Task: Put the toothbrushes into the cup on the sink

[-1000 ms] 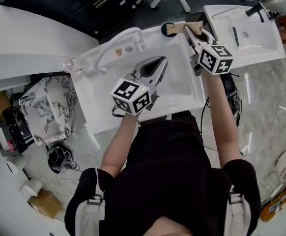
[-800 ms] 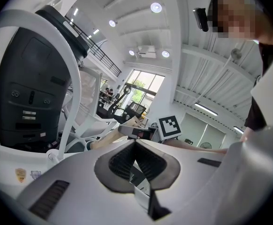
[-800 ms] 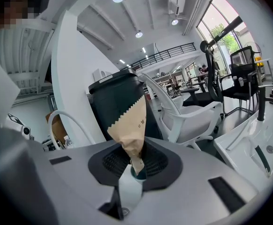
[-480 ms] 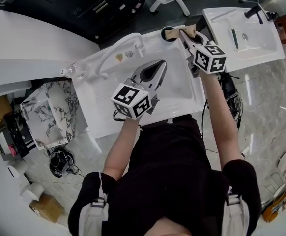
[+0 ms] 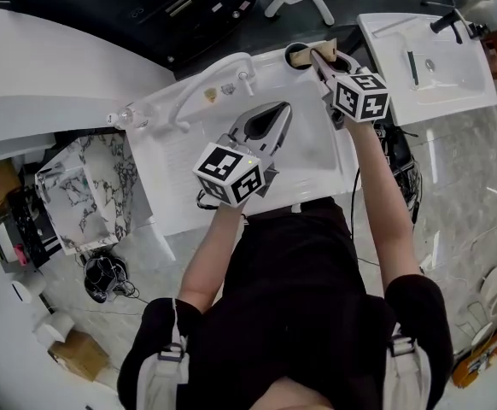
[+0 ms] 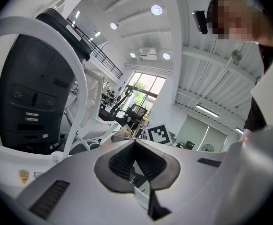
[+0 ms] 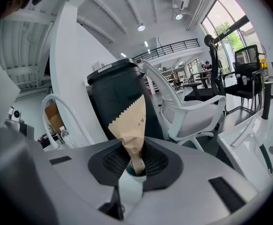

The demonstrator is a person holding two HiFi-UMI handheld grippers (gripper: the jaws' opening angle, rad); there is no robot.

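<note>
At the far right corner of the white rectangular sink (image 5: 176, 156), a dark round cup (image 5: 289, 49) stood on the rim. Over that cup, the right gripper (image 5: 317, 55) reached out from the sink's right edge, its fingers (image 7: 150, 161) closed nearly together, pinching the lower end of a toothbrush wrapped in a tan paper packet with a zigzag-cut top (image 7: 129, 123). The packet pointed away from the jaws, and its gripped end sat at the cup's mouth; whether it touched the cup could not be told. Above the sink's basin, nearer the person, the left gripper (image 5: 278, 109) hung with its fingers (image 6: 122, 161) brought together at the tips and nothing between them. A white curved faucet (image 5: 199, 86) arched over the sink's far left side.
</note>
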